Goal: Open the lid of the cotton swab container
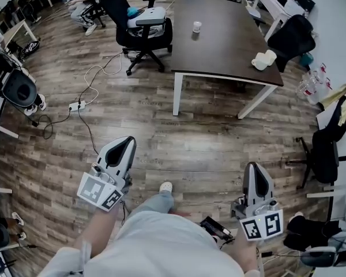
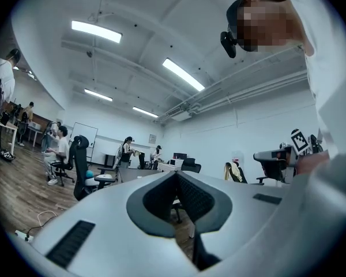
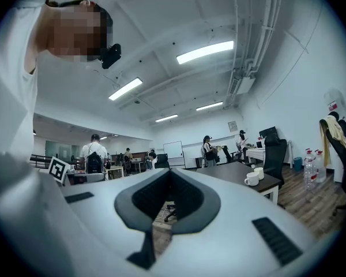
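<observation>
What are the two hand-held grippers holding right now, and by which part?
Nothing. The left hand-held gripper and the right hand-held gripper are both shut, with nothing between the jaws.

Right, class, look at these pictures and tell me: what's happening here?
A person stands short of a dark table with a gripper in each hand. The left gripper and the right gripper are both shut and empty, pointing level ahead. A small container, probably the cotton swab one, stands untouched on the table, far from both grippers. Two white cups sit near the table's corner. Nothing has been handled yet.
</observation>
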The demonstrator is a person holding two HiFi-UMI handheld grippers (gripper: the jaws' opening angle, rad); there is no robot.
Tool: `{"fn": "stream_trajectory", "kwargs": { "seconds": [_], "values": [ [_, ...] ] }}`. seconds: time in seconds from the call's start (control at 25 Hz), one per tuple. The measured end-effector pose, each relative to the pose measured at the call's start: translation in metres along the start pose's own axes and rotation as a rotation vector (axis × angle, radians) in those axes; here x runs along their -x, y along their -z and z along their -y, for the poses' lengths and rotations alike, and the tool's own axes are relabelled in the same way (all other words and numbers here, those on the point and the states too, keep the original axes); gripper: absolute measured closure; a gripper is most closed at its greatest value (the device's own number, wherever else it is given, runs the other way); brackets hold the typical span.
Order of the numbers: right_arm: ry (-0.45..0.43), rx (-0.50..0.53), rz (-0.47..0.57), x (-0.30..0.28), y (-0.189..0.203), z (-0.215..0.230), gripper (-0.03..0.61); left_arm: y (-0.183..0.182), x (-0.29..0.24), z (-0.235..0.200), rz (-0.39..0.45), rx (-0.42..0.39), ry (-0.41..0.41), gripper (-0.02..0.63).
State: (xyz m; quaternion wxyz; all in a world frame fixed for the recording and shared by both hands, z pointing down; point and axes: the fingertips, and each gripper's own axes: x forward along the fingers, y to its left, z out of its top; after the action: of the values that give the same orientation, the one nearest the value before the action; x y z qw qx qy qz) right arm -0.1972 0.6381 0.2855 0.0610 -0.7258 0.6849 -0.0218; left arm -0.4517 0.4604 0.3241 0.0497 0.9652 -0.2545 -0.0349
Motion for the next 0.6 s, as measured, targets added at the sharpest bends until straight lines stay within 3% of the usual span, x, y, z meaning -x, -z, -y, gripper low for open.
{"fn": "stream_trajectory", "kwargs": {
  "seconds": [0.6],
  "values": [
    [0.033,0.005,0.023,-0.104,-0.009,0.029,0.56,-0.022,-0.105,-0.075,0.042,-0.014,0.051,0.601]
  ]
}}
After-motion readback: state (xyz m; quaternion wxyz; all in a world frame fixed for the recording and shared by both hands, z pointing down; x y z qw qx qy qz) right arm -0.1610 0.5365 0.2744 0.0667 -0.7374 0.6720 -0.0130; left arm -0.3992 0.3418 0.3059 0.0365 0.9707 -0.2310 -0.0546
